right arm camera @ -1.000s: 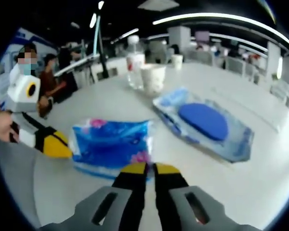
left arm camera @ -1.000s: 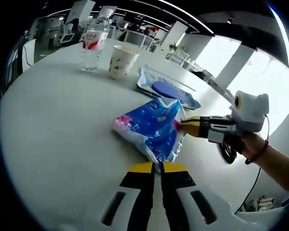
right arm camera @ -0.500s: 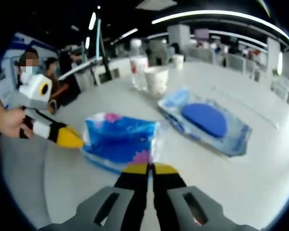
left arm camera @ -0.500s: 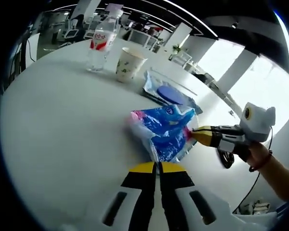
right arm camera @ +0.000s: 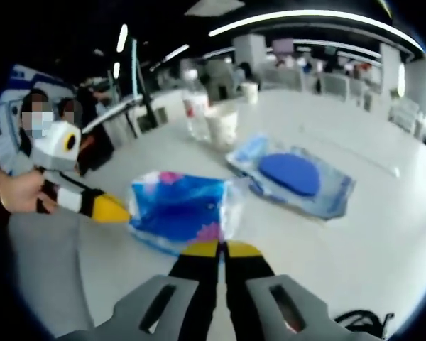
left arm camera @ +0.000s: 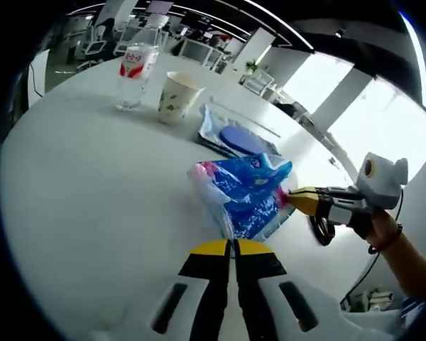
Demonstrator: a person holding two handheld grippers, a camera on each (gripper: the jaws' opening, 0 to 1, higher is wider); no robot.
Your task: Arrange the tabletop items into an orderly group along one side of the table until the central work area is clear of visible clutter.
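Both the left gripper (left arm camera: 231,245) and right gripper (right arm camera: 221,247) pinch opposite ends of the blue packet (left arm camera: 245,195) (limp film), which could tear or slip onto the bench (left arm camera: 92,185) under uneven pulling.

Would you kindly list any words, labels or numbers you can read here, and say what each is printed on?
None can be read.
Water bottle: red and white label, print too small.
Paper cup: dark pattern, no letters legible.
Blue tissue pack: white and pink print, too blurred.
Clear pouch holding a blue pad: no legible text.
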